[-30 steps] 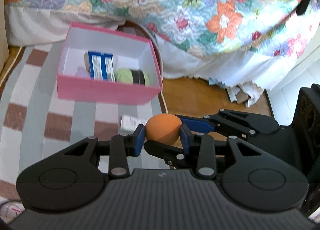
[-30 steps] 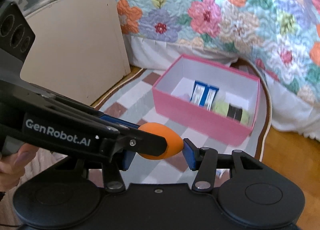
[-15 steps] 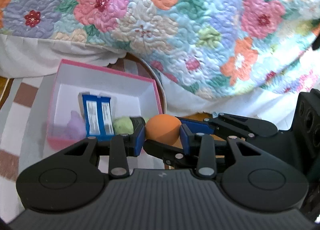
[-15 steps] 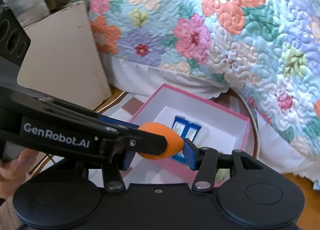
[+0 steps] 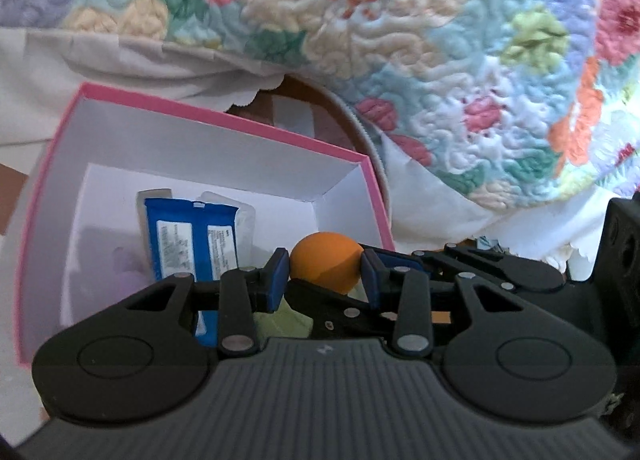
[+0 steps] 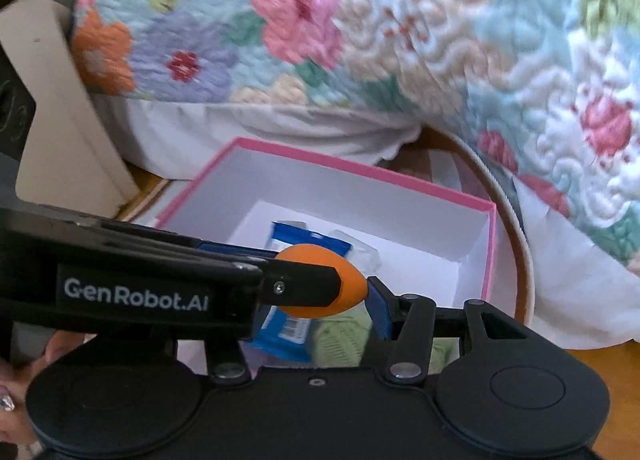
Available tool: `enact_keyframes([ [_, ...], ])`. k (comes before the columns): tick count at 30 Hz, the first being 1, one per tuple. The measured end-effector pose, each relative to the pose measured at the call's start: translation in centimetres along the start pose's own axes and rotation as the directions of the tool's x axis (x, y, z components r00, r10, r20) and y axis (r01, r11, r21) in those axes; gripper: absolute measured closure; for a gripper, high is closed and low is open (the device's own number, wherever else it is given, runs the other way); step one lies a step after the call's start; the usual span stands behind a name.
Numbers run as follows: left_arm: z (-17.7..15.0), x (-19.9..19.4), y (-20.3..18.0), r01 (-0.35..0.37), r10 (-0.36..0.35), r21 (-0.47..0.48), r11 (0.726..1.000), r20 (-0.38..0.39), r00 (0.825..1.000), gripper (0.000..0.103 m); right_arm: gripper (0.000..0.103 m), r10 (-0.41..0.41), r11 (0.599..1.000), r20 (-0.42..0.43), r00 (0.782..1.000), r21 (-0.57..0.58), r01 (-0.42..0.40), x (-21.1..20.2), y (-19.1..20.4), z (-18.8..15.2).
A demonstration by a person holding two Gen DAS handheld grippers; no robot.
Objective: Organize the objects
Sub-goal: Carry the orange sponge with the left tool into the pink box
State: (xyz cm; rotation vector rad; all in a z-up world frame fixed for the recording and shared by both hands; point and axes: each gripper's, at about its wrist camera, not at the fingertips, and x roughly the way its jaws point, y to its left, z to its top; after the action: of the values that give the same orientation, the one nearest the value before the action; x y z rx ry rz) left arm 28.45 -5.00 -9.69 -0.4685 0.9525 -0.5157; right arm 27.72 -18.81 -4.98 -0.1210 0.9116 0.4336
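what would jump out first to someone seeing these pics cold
The orange egg-shaped ball, pinched between both grippers at once, hangs just above the open pink box. Inside the box lie blue packets and something pale green. Behind it all hangs a bright floral quilt.

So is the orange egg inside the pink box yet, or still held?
Still held: both grippers clamp the orange egg above the pink box.

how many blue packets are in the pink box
2: the blue packets lie side by side on the floor of the pink box, left of the orange ball. The grippers hide the near part, so more may be there.
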Motion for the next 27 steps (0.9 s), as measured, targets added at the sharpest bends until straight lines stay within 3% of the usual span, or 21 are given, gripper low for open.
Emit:
enact_keyframes([
  [12,0.8,6.3,2.9,0.019,-0.029,-0.156,0.988,-0.058,0.998,0.066,0.045,-0.026,0.999,-0.118,0.993,0.022,0.029,5.8,-3.8,0.4],
  [21,0.9,7.7,2.6,-0.019,0.005,-0.155,0.988,-0.09,0.996,0.066,0.044,-0.052,0.998,-0.169,0.984,0.021,0.056,7.3,-4.4,0.2],
  [24,0.8,7.1,1.6,-0.059,0.05,-0.1,0.993,-0.089,0.995,0.06,0.03,-0.073,0.997,-0.137,0.988,0.029,0.077,6.9,-4.7,0.0],
  [27,0.1,5.7,0.5,-0.08,0.075,-0.061,0.995,-0.082,0.994,0.058,0.029,-0.058,0.995,-0.11,0.992,0.081,0.067,5.4,-4.7,-0.6],
])
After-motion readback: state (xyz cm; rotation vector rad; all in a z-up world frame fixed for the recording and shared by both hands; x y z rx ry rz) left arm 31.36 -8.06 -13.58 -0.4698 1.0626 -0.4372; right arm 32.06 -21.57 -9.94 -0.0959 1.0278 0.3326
